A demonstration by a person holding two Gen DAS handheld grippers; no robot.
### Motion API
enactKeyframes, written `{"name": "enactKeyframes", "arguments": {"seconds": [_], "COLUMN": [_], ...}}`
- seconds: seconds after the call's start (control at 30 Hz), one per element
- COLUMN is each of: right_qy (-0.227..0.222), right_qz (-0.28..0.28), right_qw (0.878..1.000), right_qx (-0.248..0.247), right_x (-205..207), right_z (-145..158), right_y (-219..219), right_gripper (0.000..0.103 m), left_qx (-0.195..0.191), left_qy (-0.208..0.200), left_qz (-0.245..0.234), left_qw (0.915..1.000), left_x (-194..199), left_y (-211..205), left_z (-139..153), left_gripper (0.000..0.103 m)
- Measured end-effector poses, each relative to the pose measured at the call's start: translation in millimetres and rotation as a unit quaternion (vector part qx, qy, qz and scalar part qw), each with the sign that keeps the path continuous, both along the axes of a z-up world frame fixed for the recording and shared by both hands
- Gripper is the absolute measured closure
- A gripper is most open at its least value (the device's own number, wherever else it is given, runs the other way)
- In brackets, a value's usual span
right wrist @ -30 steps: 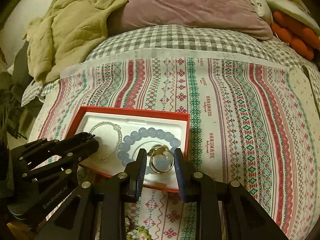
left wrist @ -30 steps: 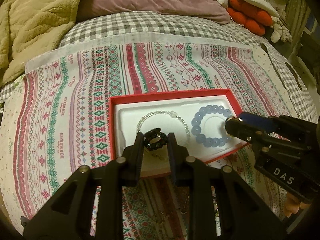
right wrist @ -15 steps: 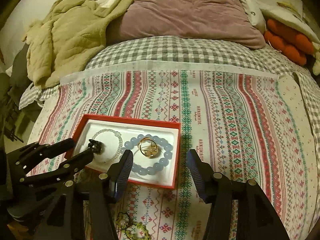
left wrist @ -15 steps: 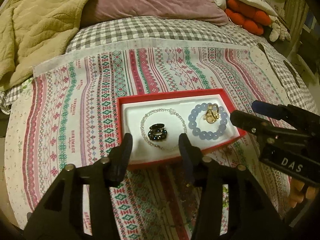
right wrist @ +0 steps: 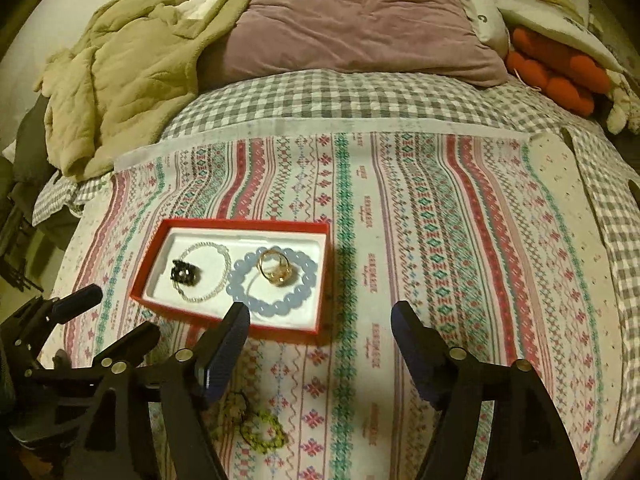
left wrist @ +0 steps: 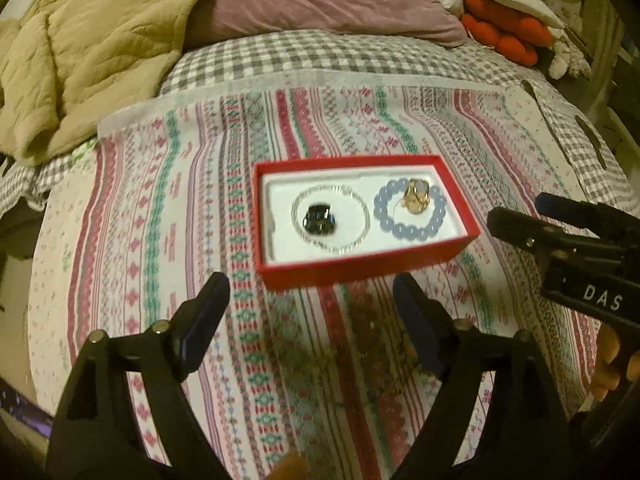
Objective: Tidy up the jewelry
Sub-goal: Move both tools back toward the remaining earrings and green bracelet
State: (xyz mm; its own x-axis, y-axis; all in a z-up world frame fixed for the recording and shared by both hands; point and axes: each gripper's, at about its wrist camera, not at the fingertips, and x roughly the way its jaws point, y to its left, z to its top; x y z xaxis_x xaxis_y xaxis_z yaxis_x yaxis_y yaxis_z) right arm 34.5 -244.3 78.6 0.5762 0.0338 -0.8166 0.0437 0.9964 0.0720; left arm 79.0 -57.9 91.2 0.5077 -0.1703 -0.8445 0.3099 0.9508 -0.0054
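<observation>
Spread over the bed, a striped patterned cloth (right wrist: 420, 240) with red and green bands covers a grey checked sheet (right wrist: 340, 96), and behind it lie a mauve pillow (right wrist: 360, 20), a crumpled tan blanket (right wrist: 120, 80) and an orange plush toy (right wrist: 556, 72). On the cloth sits a red box (left wrist: 360, 270) with a white lining. In its left half a clear beaded bracelet (left wrist: 362, 208) rings a small dark ring (left wrist: 316, 218); in the right half a pale blue bead bracelet (left wrist: 412, 232) lies with a gold ring (left wrist: 416, 196) resting on its far beads. The left hand-held gripper (left wrist: 312, 300) hangs above the cloth just in front of the box, its jaws having just been opening and now standing wide apart with nothing between them. The right hand-held gripper (right wrist: 320, 328) is likewise spread wide after just opening, nothing in its jaws; its left finger (right wrist: 226, 344) overlaps the near wall of the box in the right wrist view, its other finger over bare cloth. In the left wrist view the right hand-held gripper comes in from the right edge, with fingertips of the person's hand (left wrist: 612, 364) under it. Near the front edge of the cloth, a green beaded piece (right wrist: 264, 432) lies loose outside the box.
</observation>
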Motion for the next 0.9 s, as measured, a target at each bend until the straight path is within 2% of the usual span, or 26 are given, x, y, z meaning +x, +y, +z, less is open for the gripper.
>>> {"name": "enactKeyframes", "arguments": {"seconds": [0.13, 0.27, 0.57, 0.9], "right_qy": [0.004, 0.008, 0.018, 0.038], "right_qz": [0.004, 0.007, 0.014, 0.026], "right_qw": [1.0, 1.0, 0.999, 0.998], "right_qx": [-0.005, -0.013, -0.032, -0.03], "right_x": [-13.8, -26.0, -47.7, -61.3], "right_z": [1.1, 0.7, -5.9, -23.3], "right_y": [-0.3, -0.2, -0.8, 7.1], "right_gripper": [0.022, 0.019, 0.018, 0.016], "left_qx": [0.008, 0.008, -0.015, -0.016], "left_qy": [0.0, 0.003, 0.018, 0.028], "left_qz": [0.006, 0.006, 0.009, 0.01], "left_qw": [1.0, 0.9999, 0.9997, 0.9994], "left_x": [-15.5, -29.4, -54.0, -71.6], "left_y": [1.7, 3.3, 12.6, 24.0], "left_z": [0.7, 1.3, -7.9, -26.9], "left_gripper": [0.005, 0.001, 0.001, 0.001]}}
